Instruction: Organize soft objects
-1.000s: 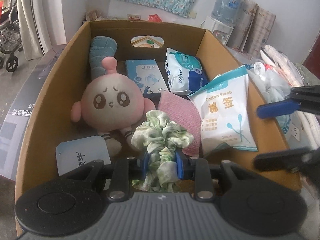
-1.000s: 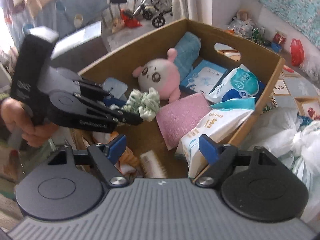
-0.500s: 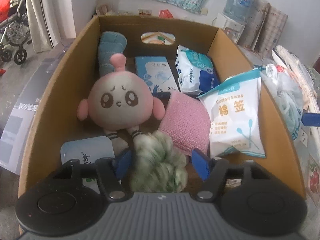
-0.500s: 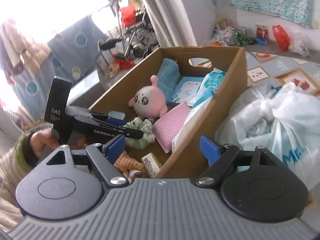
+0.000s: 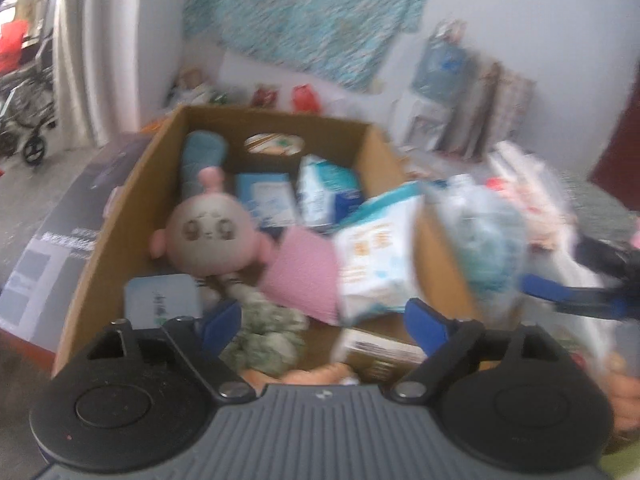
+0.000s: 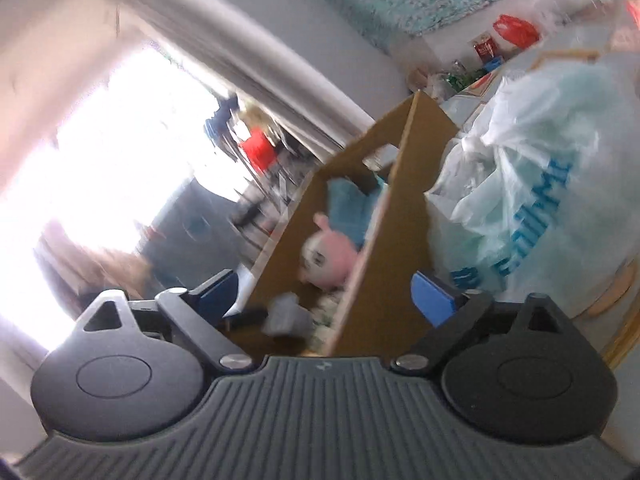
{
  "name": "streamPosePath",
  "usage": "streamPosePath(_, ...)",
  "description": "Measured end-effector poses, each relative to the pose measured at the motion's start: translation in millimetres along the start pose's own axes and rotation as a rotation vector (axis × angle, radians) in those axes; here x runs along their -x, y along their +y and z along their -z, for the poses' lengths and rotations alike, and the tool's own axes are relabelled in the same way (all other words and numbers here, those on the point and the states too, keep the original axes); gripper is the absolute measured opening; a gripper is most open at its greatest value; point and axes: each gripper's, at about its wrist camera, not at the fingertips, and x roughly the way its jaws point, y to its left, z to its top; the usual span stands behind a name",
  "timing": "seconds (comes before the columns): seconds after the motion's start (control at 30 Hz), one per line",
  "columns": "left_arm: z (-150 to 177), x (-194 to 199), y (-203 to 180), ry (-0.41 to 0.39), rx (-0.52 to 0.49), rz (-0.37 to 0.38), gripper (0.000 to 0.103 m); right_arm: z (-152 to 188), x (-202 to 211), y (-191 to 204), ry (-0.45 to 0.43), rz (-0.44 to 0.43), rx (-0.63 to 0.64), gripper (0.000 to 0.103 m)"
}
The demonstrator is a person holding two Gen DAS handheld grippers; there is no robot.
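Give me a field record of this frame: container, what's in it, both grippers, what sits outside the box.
container: open brown cardboard box
just placed: green-and-white fabric scrunchie, lying at the box's near end, free of the pads
left gripper: jaws have just been opening, nothing between them
right gripper: open, jaws have just been opening, empty, beside the box's outer wall
other contents: round pink plush doll, pink textured cloth, white cotton swab pack, rolled teal towel
outside box: pale plastic bag with blue lettering
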Motion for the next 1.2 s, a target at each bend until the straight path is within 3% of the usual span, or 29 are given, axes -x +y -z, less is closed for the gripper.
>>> streamPosePath(0.17,14,31,-28,-0.099,-0.002,0.047,0.099,7,8,28,-0.095,-0.09,0.031,0.102)
streamPosePath(0.27,22,44,-42,-0.142,-0.002,0.054,0.101,19,24,44,-0.172,-0.087,0.083,0.102)
streamPosePath(0.43,41,59,-57,-0.206,0.008,0.032,0.103,42,45,63,-0.295,0.086,0.234,0.102)
streamPosePath(0.63,62,65,-77,-0.215,-0.042,-0.035,0.103,69,53,67,-0.399,0.308,0.339,0.102)
streamPosePath(0.77,76,67,-79,-0.203,-0.04,-0.063,0.103,87,47,65,-0.393,0.414,0.373,0.102)
streamPosePath(1.0,95,70,-75,-0.178,-0.008,-0.134,0.103,106,32,73,-0.354,0.502,0.418,0.102)
streamPosePath(1.2,105,70,-76,-0.188,0.002,-0.147,0.103,123,37,82,-0.35,0.61,0.441,0.102)
